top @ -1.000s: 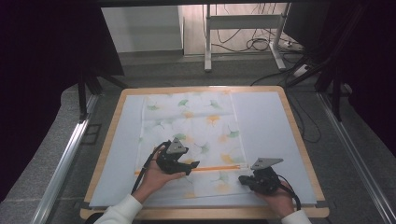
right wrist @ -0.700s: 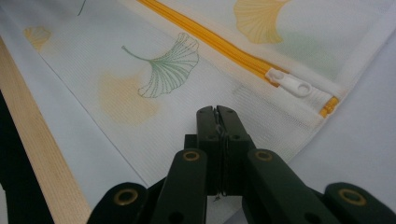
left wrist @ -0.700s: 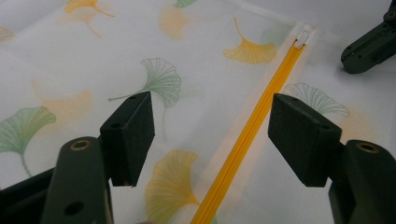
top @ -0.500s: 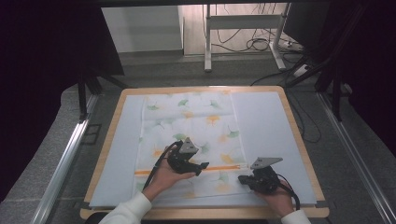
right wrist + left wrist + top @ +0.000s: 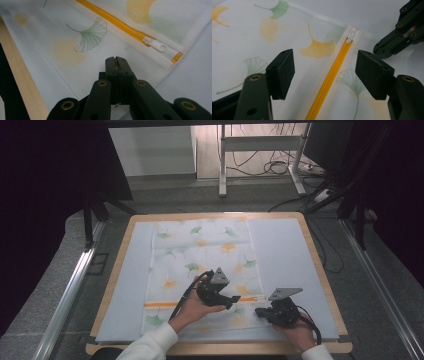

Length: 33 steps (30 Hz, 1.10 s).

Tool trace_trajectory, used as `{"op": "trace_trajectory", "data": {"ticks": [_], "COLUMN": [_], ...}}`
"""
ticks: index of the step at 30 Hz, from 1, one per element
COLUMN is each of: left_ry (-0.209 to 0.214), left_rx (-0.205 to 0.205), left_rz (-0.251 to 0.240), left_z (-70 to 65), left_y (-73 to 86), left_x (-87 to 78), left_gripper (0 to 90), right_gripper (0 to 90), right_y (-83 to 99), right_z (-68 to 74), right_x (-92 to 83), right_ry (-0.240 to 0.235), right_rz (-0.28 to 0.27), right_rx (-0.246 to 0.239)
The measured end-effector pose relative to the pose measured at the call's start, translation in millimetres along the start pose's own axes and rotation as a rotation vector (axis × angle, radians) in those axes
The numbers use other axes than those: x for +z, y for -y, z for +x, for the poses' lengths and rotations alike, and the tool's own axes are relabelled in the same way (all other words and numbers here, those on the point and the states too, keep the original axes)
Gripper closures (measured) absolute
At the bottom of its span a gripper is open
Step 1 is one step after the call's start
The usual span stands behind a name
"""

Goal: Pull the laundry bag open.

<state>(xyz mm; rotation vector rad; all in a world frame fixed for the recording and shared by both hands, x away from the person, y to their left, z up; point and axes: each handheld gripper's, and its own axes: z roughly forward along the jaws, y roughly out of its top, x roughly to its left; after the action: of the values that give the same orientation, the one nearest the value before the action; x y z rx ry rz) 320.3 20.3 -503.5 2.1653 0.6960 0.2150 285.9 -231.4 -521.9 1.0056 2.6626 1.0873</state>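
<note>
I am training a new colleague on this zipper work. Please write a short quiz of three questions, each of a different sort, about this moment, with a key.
1. True or false: the left gripper has its jaws apart, one on each side of the orange zipper.
2. Which pattern is printed on the mesh bag? A) stripes B) ginkgo leaves C) dots
3. Fill in: in the right gripper view, the right gripper is closed on the bag's ____ below the white zipper pull.

Key:
1. True; the pads do not touch the zipper.
2. B.
3. Fabric, near the bag's edge.
</note>
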Motion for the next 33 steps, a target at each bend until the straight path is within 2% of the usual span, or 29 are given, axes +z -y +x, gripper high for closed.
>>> {"op": "trace_trajectory", "data": {"ticks": [6, 12, 14, 15, 19, 25, 33], "left_ry": [0.002, 0.017, 0.018, 0.021, 0.024, 0.034, 0.058], "left_rx": [0.016, 0.007, 0.023, 0.013, 0.028, 0.027, 0.045], "left_rz": [0.005, -0.012, -0.001, -0.005, 0.011, -0.002, 0.014], "left_z": [-6.3, -7.4, -7.0, -7.9, -9.1, -12.2, -16.4], "left_y": [-5.3, -13.0, -15.2, -15.8, -18.0, -22.8, -29.9], "left_x": [11.3, 20.3, 24.0, 26.8, 33.7, 37.9, 44.0], "left_gripper": [34.1, 37.4, 39.1, 40.1, 43.4, 48.9, 52.7], "right_gripper": [88.4, 88.4, 88.4, 88.4, 88.4, 88.3, 88.3], "right_y": [-0.1, -0.1, -0.2, -0.2, -0.2, -0.4, -0.5], "right_z": [-0.1, 0.5, 0.3, 0.1, 0.4, 0.4, 0.8], "right_x": [0.0, -0.1, -0.1, -0.1, 0.0, -0.1, 0.0], "right_ry": [0.001, 0.005, 0.004, 0.003, 0.004, 0.001, 0.002], "right_rz": [0.0, 0.003, 0.004, 0.003, 0.003, 0.004, 0.006], "right_rx": [-0.002, -0.005, -0.007, -0.007, -0.008, -0.008, -0.01]}}
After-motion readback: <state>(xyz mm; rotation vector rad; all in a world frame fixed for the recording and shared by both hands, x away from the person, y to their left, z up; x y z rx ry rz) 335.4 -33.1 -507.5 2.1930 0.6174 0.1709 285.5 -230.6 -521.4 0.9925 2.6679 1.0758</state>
